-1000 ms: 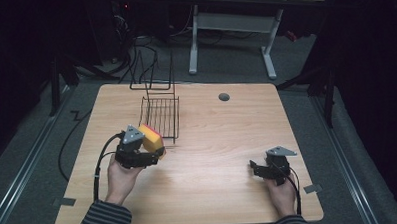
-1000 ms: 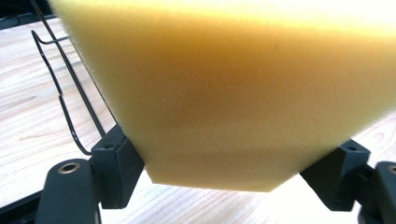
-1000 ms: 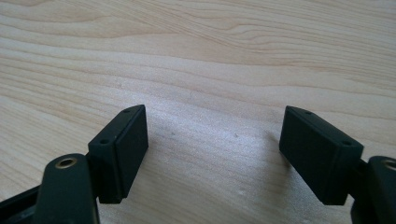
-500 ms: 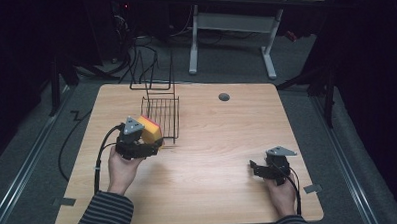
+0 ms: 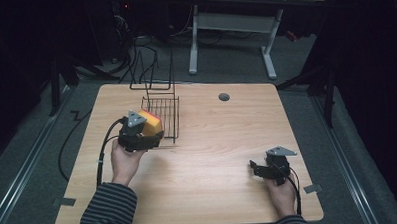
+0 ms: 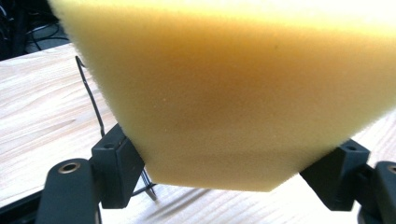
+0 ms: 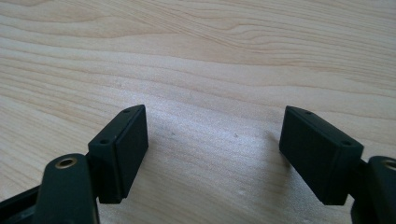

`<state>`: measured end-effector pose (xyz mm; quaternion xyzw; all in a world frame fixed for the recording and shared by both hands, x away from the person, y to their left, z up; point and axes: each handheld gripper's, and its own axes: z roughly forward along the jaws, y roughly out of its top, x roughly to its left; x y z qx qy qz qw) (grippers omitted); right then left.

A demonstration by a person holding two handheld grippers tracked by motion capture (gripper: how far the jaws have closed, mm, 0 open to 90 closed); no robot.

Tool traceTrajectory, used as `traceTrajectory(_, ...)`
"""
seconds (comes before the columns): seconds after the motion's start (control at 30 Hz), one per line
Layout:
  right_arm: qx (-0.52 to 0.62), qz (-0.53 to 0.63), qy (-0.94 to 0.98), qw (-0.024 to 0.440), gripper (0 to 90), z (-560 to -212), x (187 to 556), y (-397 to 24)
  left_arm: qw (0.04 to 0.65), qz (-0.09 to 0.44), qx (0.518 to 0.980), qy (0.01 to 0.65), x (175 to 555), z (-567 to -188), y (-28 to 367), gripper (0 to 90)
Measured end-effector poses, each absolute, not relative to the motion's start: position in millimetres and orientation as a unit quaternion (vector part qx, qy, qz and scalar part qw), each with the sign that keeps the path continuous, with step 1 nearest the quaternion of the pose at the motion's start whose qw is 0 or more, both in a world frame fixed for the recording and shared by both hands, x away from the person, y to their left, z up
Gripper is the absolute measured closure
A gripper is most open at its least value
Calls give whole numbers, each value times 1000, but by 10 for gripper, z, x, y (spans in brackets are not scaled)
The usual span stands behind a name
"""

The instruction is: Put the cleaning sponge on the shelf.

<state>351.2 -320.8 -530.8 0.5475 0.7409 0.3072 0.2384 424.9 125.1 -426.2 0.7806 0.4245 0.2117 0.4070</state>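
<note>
A yellow sponge (image 5: 153, 124) with a red-pink top face is squeezed between the jaws of my left gripper (image 5: 155, 134), just at the near left corner of a black wire basket (image 5: 162, 104). In the left gripper view the sponge (image 6: 233, 88) bulges wide above the two black pads (image 6: 116, 170), and a basket wire (image 6: 91, 93) shows behind it. My right gripper (image 5: 254, 169) rests low over the wooden table (image 5: 217, 141) at the front right, jaws open. Its pads (image 7: 123, 149) stand wide apart with bare wood between them.
A round grommet hole (image 5: 224, 97) sits near the table's far edge. The basket has tall wire handles (image 5: 152, 68) rising at its back. Beyond the table are a white desk frame (image 5: 231, 28) and cables on the floor.
My left hand has carried the sponge forward and slightly right, up against the basket's near corner. The right gripper has stayed where it was.
</note>
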Motion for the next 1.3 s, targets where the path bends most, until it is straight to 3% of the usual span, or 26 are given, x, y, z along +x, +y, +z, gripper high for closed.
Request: traceTrajectory(1.3, 547, 307, 741, 239, 240, -5308, 3511, -3208, 377, 219, 765, 473, 4767, -4564, 1146, 240)
